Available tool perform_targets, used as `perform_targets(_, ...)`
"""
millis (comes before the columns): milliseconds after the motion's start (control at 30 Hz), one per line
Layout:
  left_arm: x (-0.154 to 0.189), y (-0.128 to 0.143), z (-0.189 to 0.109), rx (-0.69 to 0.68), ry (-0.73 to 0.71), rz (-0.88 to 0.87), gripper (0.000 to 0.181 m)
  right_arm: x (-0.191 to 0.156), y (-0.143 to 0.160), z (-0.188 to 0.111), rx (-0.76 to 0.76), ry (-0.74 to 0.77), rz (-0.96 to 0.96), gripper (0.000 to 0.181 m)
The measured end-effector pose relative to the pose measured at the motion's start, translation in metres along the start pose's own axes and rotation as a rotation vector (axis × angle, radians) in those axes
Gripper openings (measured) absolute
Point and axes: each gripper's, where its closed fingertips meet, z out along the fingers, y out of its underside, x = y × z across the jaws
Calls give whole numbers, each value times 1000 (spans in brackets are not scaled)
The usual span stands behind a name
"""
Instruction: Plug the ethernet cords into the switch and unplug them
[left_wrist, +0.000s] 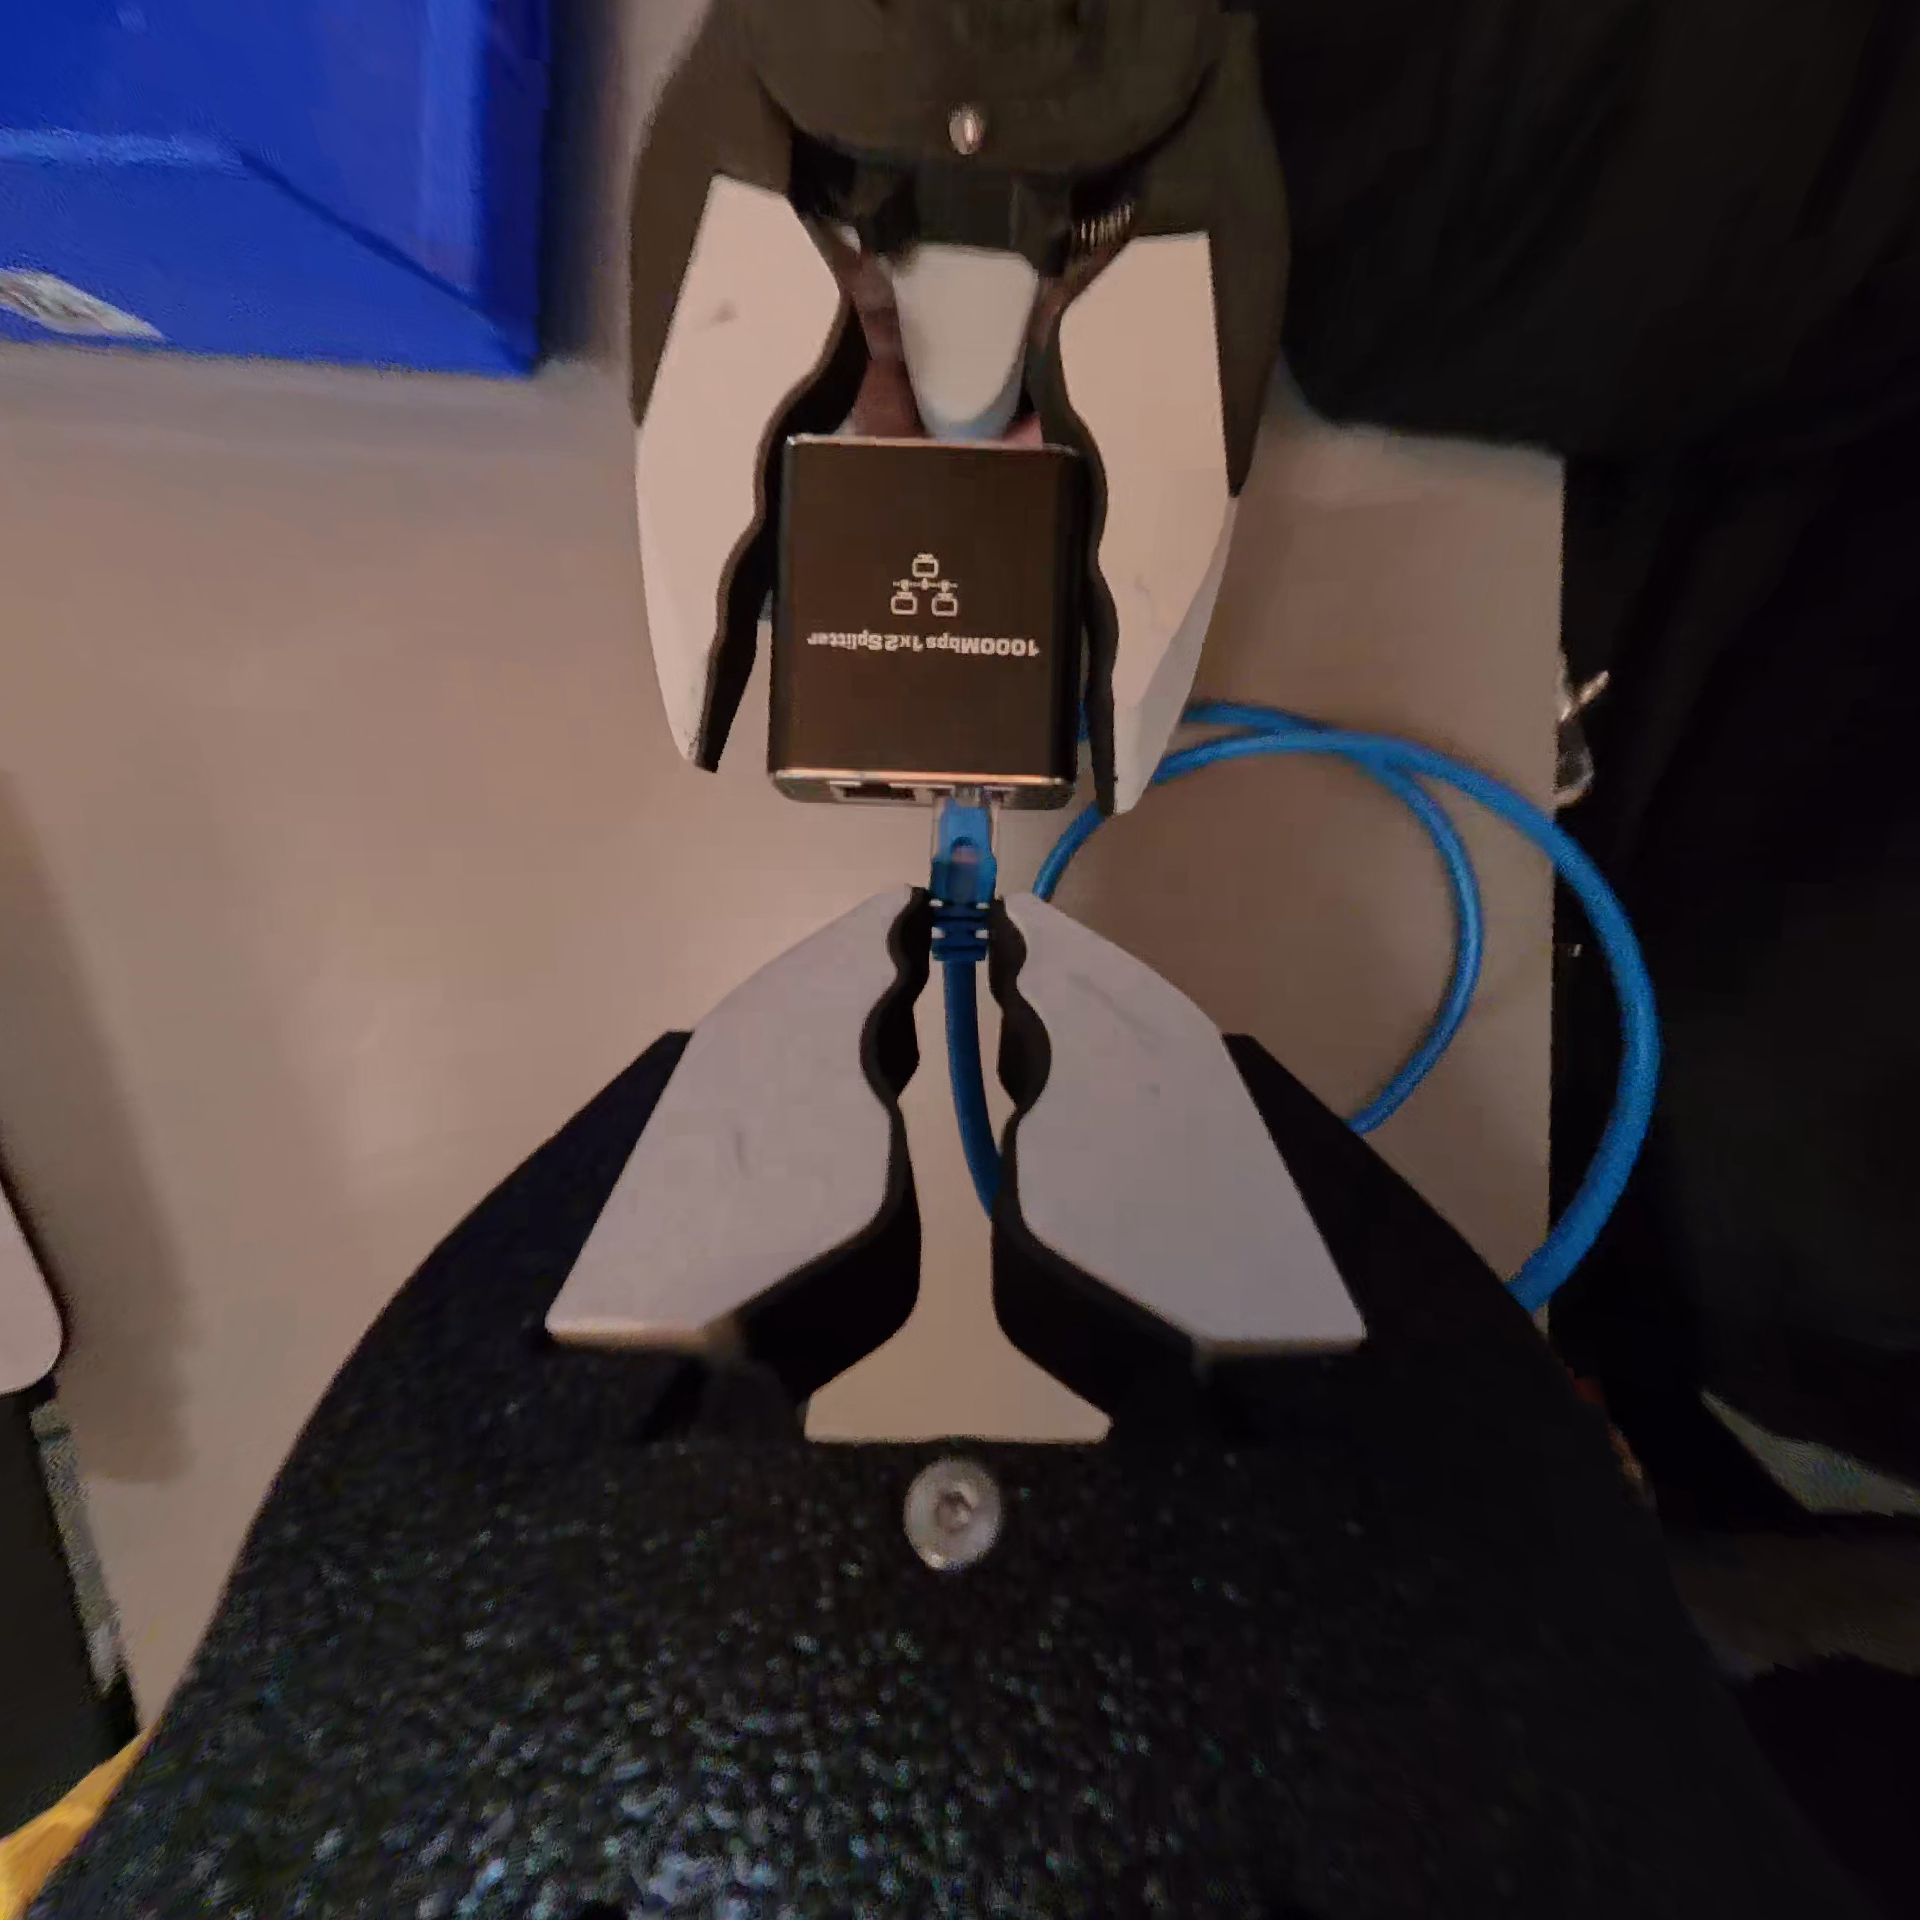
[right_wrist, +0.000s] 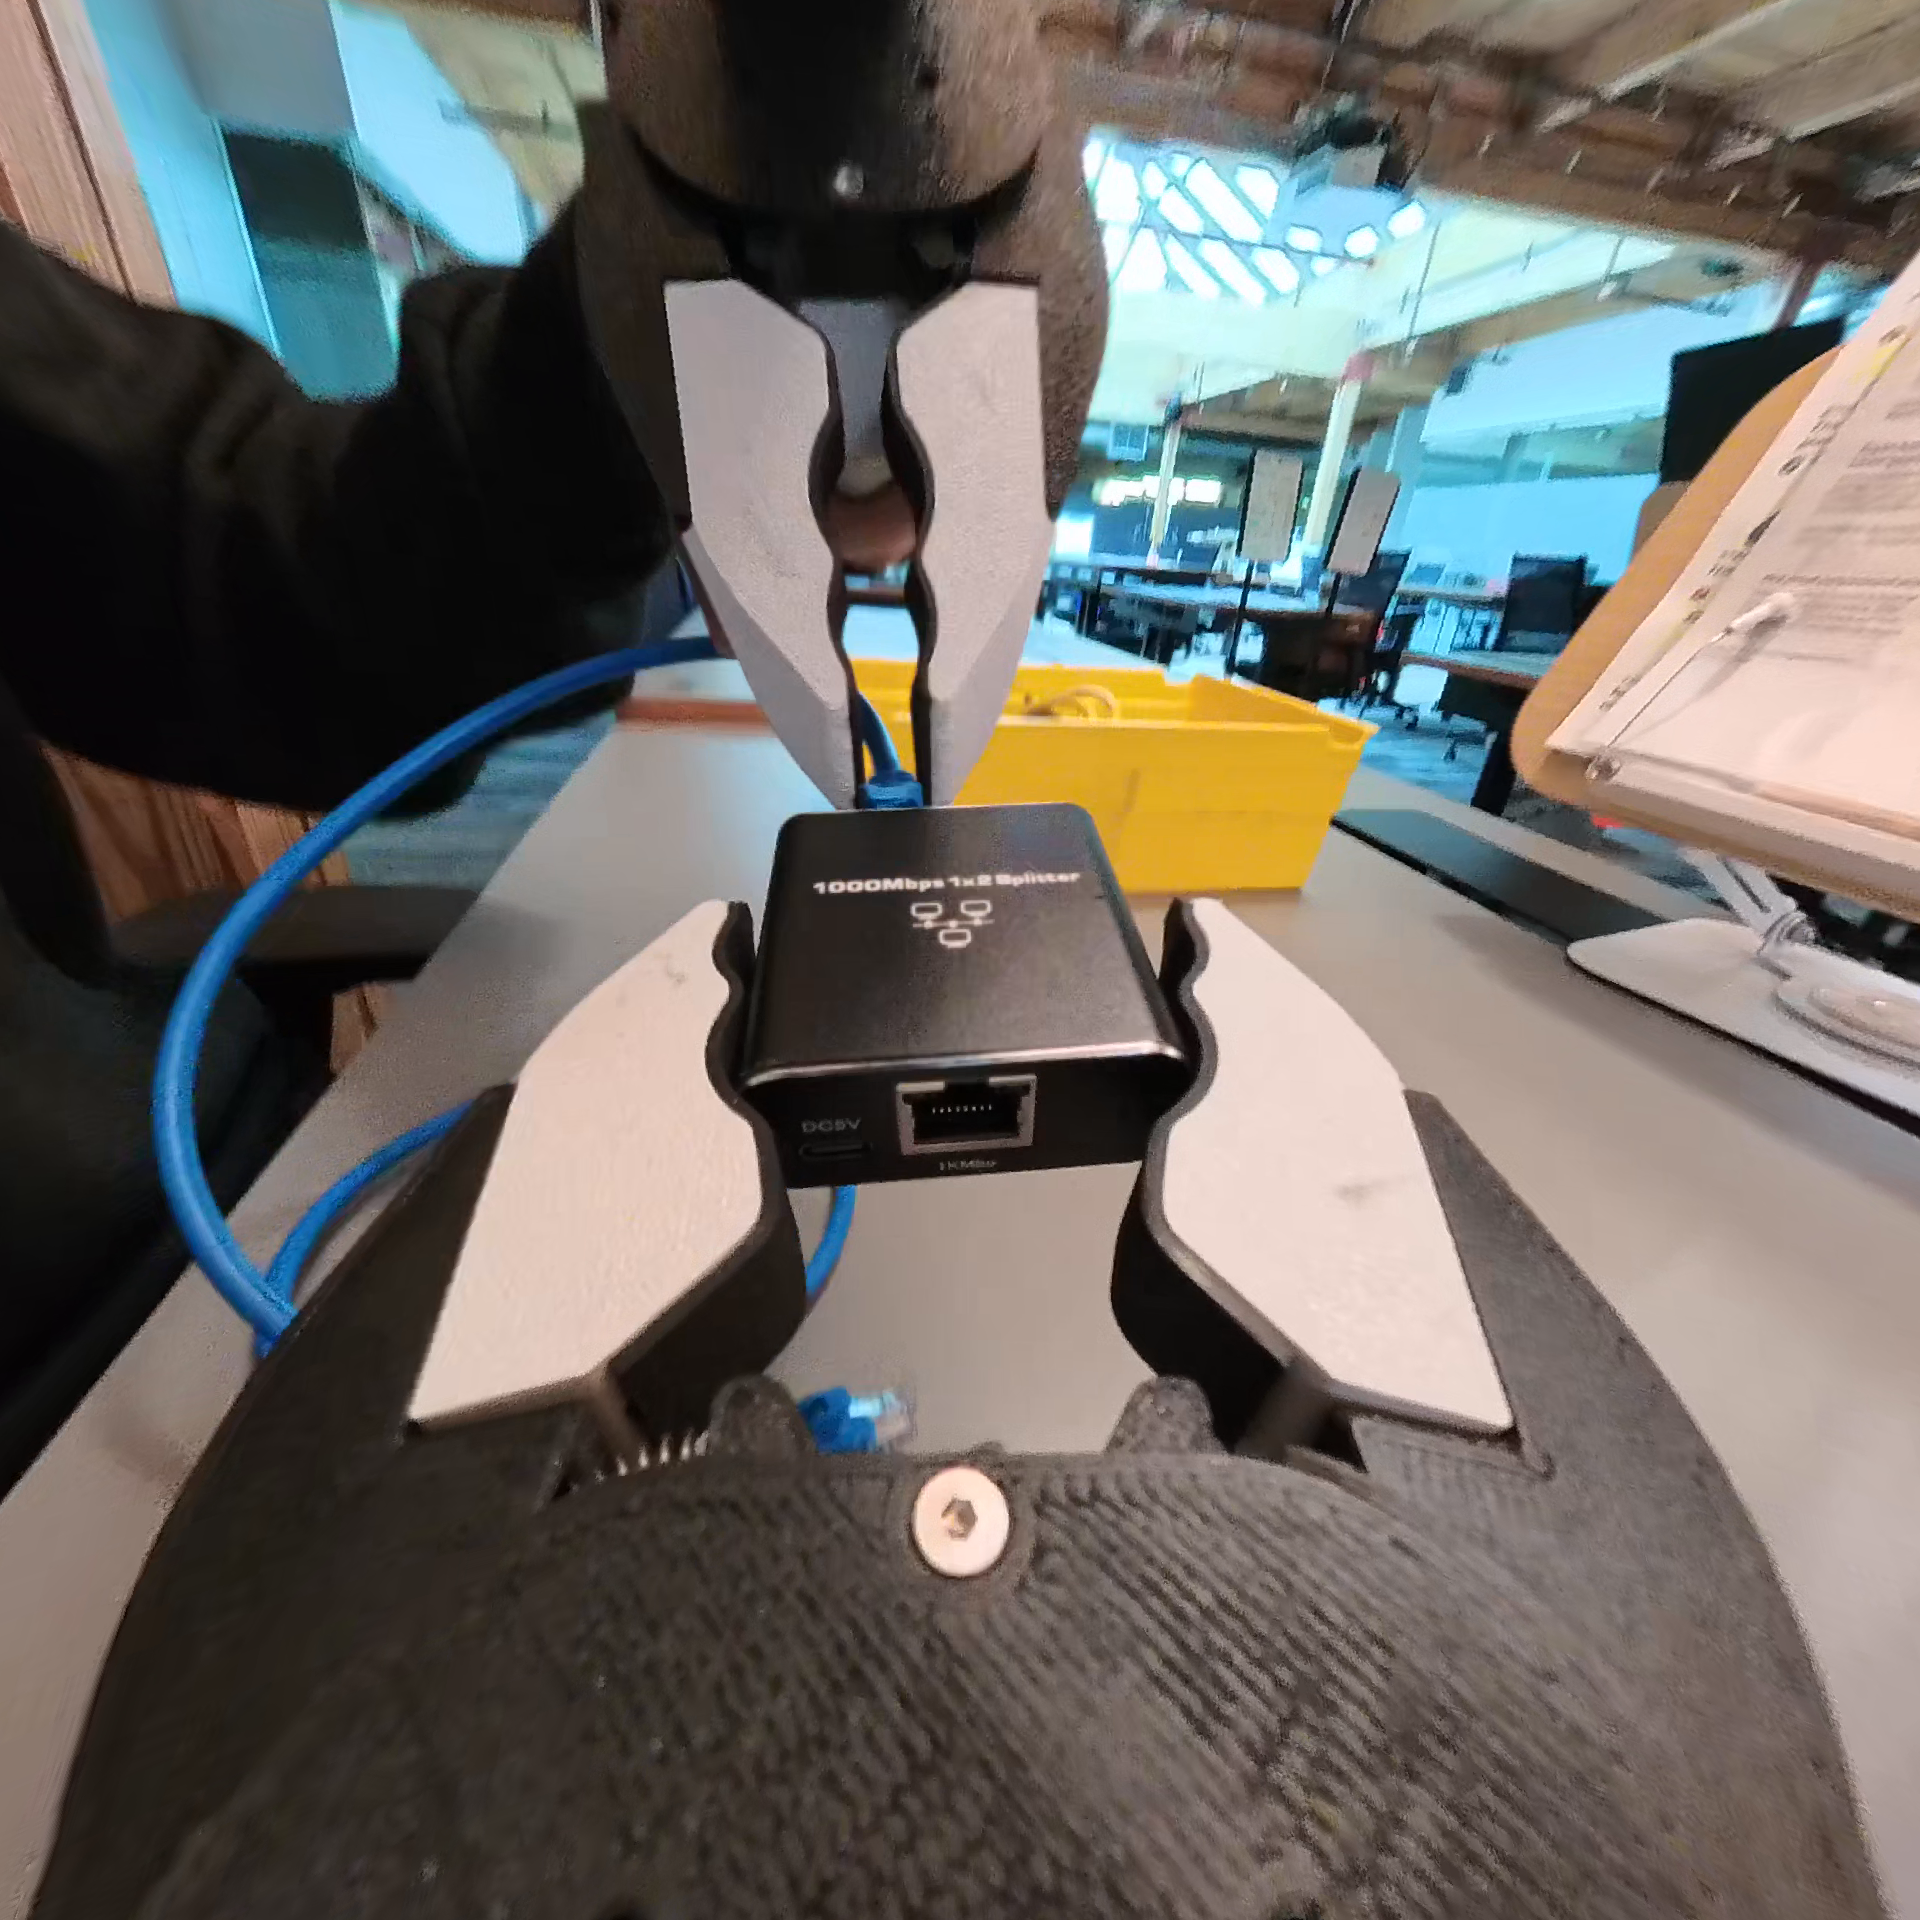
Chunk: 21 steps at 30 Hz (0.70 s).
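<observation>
My left gripper (left_wrist: 958, 914) pinches the blue cord (left_wrist: 1558, 935) at its plug boot (left_wrist: 958, 925); my right gripper (right_wrist: 951, 977) clamps the black switch (right_wrist: 951, 966) by its sides. The plug tip sits at the switch's right-hand port (seated or not, I can't tell), cord axis in line with the port, straight ahead of my left fingers. Grey table (right_wrist: 1403, 1039) below, yellow bin (right_wrist: 1174, 779) behind, open office beyond.

Your grey table (right_wrist: 1351, 1299) fills the frame's lower middle. On it sit 1 yellow bin (right_wrist: 1143, 790) at upper centre, a white stand base (right_wrist: 1683, 966) at right, and loops of blue cable (right_wrist: 312, 1226) at lower left.
</observation>
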Motion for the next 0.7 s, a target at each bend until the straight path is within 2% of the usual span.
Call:
perform_targets(67,-1,-9,-9,89,1,-24,9,0,-9,-1,52,5,-9,75)
perform_targets(267,-5,-24,-17,242,-65,11,12,6,-22,-11,107,55,-75,75)
perform_targets(400,-4,-24,-14,352,-15,-39,14,5,-20,-9,95,53,-77,75)
perform_targets(533,-2,-22,-11,401,4,-67,12,3,-18,-4,86,39,-71,75)
perform_targets(700,-2,-18,-10,383,-15,-35,12,0,-16,-1,80,25,-56,75)
